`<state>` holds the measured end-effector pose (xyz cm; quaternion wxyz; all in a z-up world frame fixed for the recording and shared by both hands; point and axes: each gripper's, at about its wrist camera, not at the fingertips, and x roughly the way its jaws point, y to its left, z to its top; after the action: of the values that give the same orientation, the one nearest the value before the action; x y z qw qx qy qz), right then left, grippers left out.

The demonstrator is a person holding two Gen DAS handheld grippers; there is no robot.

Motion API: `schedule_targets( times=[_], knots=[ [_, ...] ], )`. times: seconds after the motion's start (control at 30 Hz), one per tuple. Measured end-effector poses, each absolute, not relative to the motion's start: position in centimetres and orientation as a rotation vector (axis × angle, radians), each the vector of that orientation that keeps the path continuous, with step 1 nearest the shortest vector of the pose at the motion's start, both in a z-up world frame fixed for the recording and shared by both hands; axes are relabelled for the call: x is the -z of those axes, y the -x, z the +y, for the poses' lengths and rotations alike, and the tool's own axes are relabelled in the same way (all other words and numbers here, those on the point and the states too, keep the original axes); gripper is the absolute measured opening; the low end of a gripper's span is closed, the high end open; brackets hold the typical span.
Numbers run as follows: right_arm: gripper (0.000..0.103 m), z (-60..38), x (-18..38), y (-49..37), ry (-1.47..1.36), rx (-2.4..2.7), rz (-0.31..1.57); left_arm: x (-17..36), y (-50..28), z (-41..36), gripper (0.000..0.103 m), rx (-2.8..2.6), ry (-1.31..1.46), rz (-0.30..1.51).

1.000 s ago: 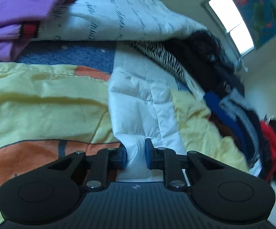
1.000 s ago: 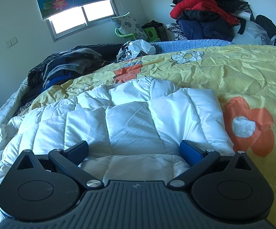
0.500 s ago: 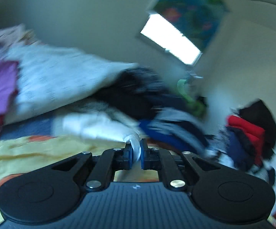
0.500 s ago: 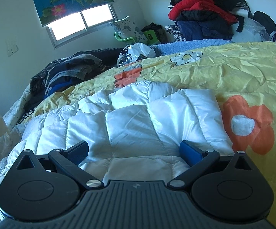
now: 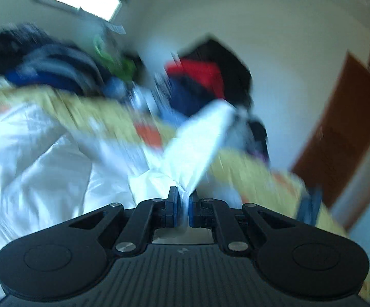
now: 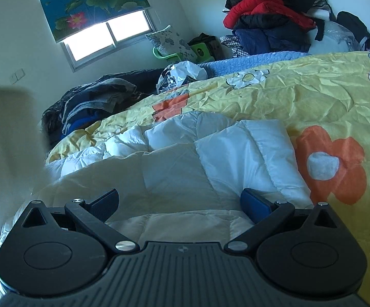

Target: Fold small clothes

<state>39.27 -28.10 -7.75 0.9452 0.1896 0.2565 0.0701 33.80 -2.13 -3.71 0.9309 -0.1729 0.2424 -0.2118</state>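
The left gripper (image 5: 183, 202), clamped on a pinch of the white padded jacket (image 6: 210, 158) lying on the flowered quilt (image 6: 313, 97), had swung it up off the bed since a second earlier; the thin bite could slip. The right gripper (image 6: 179, 202) hovered wide open over the jacket's near edge, holding nothing.

Left tool (image 5: 183, 200) clamped, right tool (image 6: 181, 202) spread.

White quilted puffer jacket (image 6: 210, 163) lies spread on the yellow floral bedspread (image 6: 313, 102), puffy and creased. One edge (image 5: 197, 151) is bunched and lifted off the bed, pinched between the blue pads of the left claw (image 5: 183, 204). Left view blurred.
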Motion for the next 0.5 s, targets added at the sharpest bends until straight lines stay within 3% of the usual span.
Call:
schedule_targets(
  times=[0.27, 0.5],
  knots=[
    [0.101, -28.2, 7.8, -39.1, -0.399, -0.141, 0.516, 8.0, -33.6, -3.1, 0.008, 0.441, 0.333, 0.585],
    [0.101, -28.3, 7.8, -39.0, -0.400, -0.139, 0.516, 9.7, -32.7, -3.4, 0.008, 0.438, 0.300, 0.551]
  ],
)
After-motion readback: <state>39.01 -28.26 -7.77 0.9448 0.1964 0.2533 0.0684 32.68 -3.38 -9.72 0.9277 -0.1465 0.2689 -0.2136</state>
